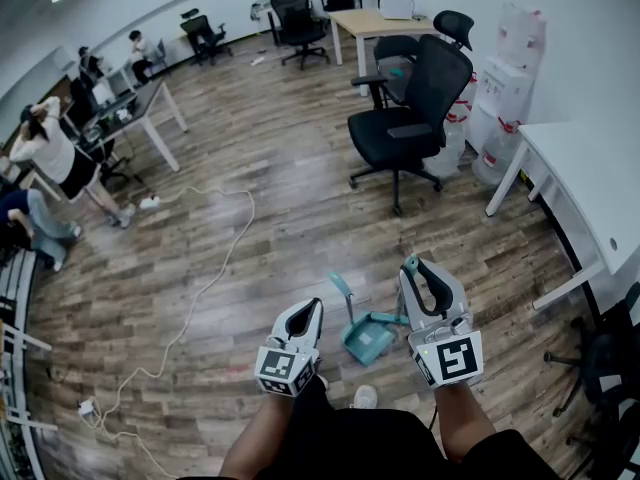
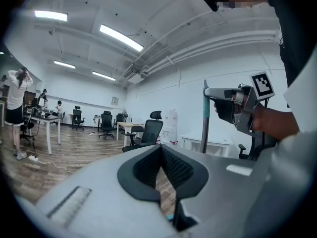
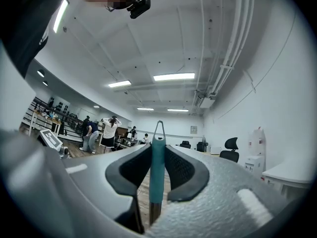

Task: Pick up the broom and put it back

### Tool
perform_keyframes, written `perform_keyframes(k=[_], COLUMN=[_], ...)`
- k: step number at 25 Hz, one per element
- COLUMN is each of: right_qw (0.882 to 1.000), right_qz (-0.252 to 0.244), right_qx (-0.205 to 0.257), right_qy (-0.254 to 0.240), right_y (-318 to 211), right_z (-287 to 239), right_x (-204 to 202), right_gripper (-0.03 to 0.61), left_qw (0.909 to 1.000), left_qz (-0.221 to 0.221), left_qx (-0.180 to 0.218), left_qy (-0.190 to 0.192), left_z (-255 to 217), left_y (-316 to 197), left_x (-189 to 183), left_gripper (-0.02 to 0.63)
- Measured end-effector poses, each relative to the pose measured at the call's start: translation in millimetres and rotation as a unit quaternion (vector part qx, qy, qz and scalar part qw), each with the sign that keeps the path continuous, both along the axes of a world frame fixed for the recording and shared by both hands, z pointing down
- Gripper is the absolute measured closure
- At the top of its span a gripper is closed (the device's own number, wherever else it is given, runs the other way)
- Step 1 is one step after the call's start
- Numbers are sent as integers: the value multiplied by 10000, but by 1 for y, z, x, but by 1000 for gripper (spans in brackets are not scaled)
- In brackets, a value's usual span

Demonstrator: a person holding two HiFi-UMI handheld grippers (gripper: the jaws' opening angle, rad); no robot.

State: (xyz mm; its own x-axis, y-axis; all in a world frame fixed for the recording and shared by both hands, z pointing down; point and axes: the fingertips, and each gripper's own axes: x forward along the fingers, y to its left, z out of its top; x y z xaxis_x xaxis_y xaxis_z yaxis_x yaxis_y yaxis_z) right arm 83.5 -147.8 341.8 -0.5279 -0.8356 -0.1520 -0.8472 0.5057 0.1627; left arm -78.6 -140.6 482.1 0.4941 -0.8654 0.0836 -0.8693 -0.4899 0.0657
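Note:
My right gripper (image 1: 414, 268) is shut on the broom's handle (image 3: 157, 167), a grey pole with a teal top and a small wire loop that stands up between the pads. The left gripper view shows the same handle (image 2: 205, 125) upright in the right gripper (image 2: 214, 94). A teal dustpan (image 1: 366, 340) lies on the wood floor just in front of my feet, between the two grippers. The broom's lower end is hidden behind the right gripper. My left gripper (image 1: 314, 306) hangs beside the dustpan, its tips together with nothing in them (image 2: 161, 148).
A black office chair (image 1: 410, 108) stands ahead. A white table (image 1: 590, 183) is at the right, with water bottles (image 1: 505, 78) behind it. A white cable (image 1: 215, 268) snakes across the floor at the left. People stand by a desk (image 1: 140, 108) at the far left.

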Motion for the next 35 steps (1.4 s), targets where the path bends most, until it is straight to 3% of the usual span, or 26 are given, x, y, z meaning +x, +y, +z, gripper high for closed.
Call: perform_keyframes(k=[13,35], right_qw=[9995,9908], right_qz=[108,101], right_qx=[-308,-1275], right_qy=[-37,436], right_y=[-7,-10], right_z=[29,122], right_x=[1,2], right_gripper=[489,491], left_qw=[9999,9987], left_qz=[76,104], left_qx=[-75,-475], left_qy=[-25,-146], left_z=[11,43], left_y=[7,13], left_x=[2,1], left_gripper=[597,597])
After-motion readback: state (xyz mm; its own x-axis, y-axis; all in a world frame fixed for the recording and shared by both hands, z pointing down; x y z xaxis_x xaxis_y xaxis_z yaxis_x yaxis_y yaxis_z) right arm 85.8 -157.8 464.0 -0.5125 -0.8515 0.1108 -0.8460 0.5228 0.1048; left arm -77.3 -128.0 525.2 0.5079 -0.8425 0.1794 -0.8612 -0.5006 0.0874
